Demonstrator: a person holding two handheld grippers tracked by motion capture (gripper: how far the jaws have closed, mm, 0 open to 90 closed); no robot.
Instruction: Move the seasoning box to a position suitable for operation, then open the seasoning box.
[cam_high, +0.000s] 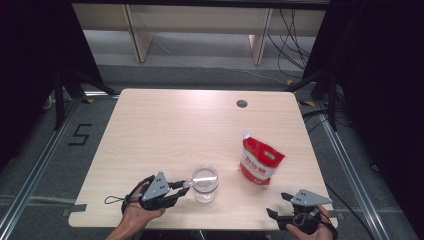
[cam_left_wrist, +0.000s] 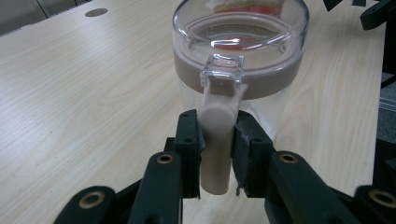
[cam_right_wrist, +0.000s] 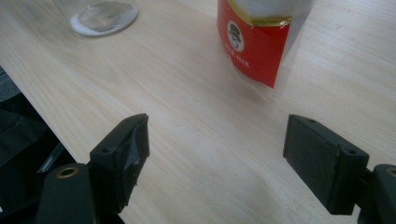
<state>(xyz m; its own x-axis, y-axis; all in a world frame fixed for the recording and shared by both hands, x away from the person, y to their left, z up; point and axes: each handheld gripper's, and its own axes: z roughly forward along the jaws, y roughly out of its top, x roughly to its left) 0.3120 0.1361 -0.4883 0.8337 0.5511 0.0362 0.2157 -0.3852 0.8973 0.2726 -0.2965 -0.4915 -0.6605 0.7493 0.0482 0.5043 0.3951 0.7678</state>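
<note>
A clear jar (cam_high: 205, 184) with a clear lid stands near the table's front edge, left of centre. My left gripper (cam_high: 185, 187) comes at it from the left. In the left gripper view the jar (cam_left_wrist: 243, 51) has a beige seal ring and a beige latch lever (cam_left_wrist: 216, 140), and my left gripper (cam_left_wrist: 217, 142) is shut on that lever. A red and white spouted pouch (cam_high: 261, 162) stands to the right of the jar. My right gripper (cam_high: 278, 204) rests at the front right edge, open and holding nothing. In its own view the right gripper (cam_right_wrist: 217, 149) faces the pouch (cam_right_wrist: 254, 42).
The light wooden table (cam_high: 165, 125) has a dark round cable hole (cam_high: 242, 103) at the back right. The jar's base (cam_right_wrist: 103, 17) shows at the top left of the right gripper view. Floor rails and dark curtains flank the table.
</note>
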